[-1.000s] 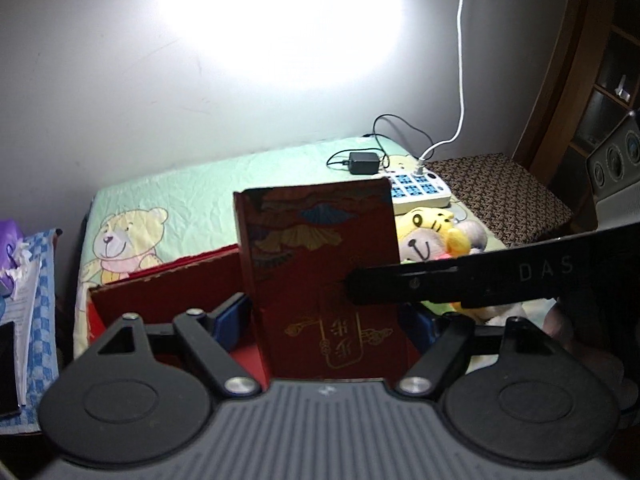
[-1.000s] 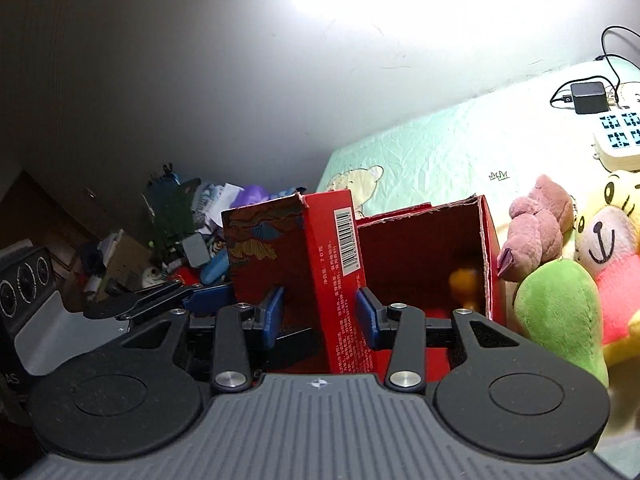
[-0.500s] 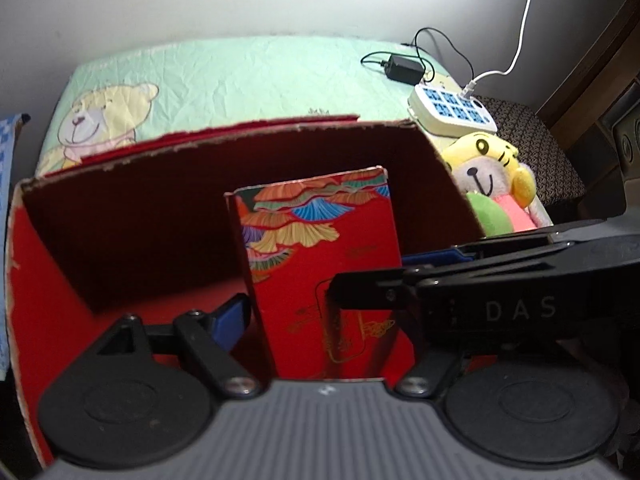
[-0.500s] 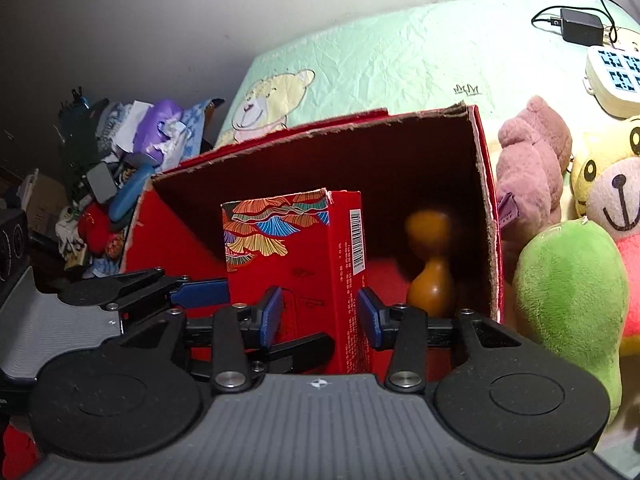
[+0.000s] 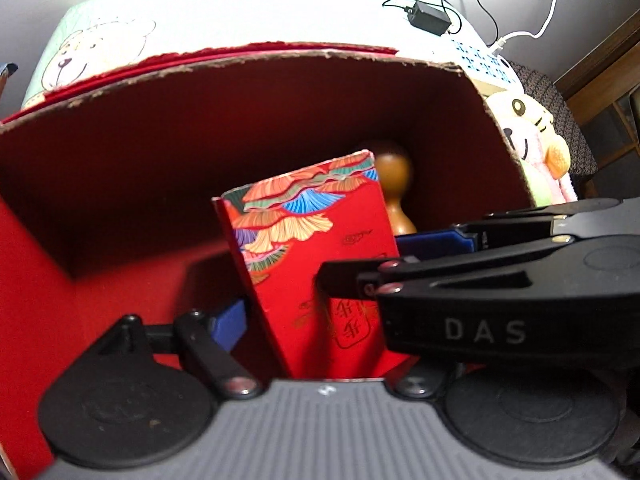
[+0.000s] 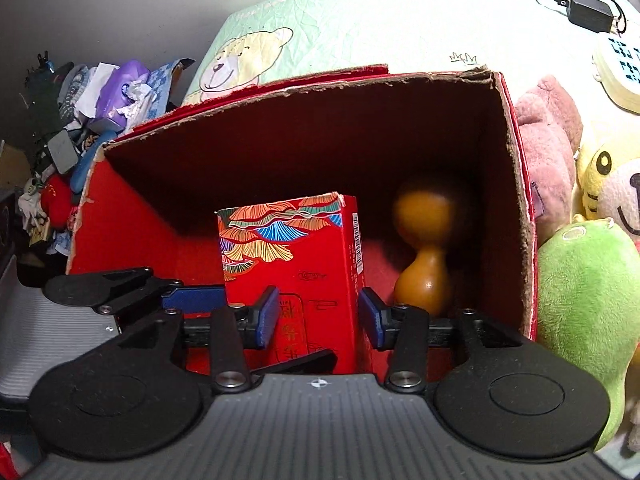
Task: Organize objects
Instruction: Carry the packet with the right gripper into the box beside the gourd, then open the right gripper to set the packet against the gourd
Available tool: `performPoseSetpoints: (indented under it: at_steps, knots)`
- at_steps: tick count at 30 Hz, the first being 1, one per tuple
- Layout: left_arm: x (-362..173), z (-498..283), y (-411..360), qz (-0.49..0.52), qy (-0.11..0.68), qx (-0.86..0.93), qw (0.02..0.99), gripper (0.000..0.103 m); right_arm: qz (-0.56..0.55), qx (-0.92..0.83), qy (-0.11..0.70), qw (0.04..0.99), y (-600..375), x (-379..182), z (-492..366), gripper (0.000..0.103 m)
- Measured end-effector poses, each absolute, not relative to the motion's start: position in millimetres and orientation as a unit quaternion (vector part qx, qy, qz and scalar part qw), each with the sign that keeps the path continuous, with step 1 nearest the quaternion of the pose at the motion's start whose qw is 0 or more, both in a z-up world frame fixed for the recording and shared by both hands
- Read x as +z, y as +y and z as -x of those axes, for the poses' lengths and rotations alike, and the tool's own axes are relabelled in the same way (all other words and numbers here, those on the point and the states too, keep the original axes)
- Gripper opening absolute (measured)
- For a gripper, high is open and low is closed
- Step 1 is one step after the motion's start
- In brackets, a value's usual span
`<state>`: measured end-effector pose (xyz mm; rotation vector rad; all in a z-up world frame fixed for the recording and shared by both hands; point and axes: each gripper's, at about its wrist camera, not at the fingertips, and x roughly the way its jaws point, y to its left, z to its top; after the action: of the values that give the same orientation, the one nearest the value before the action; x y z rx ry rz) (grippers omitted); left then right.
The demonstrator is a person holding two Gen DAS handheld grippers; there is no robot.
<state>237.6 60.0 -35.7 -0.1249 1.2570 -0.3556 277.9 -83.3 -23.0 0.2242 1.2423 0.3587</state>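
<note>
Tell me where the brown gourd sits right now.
The brown gourd stands inside the red cardboard box, near its right wall in the right wrist view, just right of and behind the small red carton.

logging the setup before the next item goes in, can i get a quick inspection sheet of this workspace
surface: bear-print sheet, bright glare
job's things: red carton standing inside the red box, brown gourd beside it
clutter: plush toys right of the box
tools: left tool shut on carton; right tool jaws have just been opening, carton between them
cables: charger and power strip on sheet
surroundings: heap of odds and ends left of the bed
</note>
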Motion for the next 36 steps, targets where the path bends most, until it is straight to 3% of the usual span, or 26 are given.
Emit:
performPoseSetpoints:
  at_steps: [11, 20, 27, 36]
  knots:
    - [-31.8, -234.2, 59.6, 0.041, 0.576, -0.157, 0.801, 0.078, -0.120, 0.156, 0.572, 0.797, -86.5, -21.1, -274.5, 0.047]
    - [-20.7, -220.1, 83.1, 0.006, 0.545, -0.107, 0.832, 0.080, -0.222, 0.220, 0.538, 0.783, -93.2, -14.0, -278.1, 0.047]
    - [-25.0, -220.9, 103.9, -0.004, 0.546, -0.062, 0.835, 0.080, -0.254, 0.238, 0.576, 0.739, -55.0, -39.2, -294.4, 0.047]
    - [-25.9, -225.3, 93.0, -0.045, 0.534, -0.061, 0.842, 0.084, -0.219, 0.208, 0.603, 0.739, -46.6, -45.3, -295.0, 0.045]
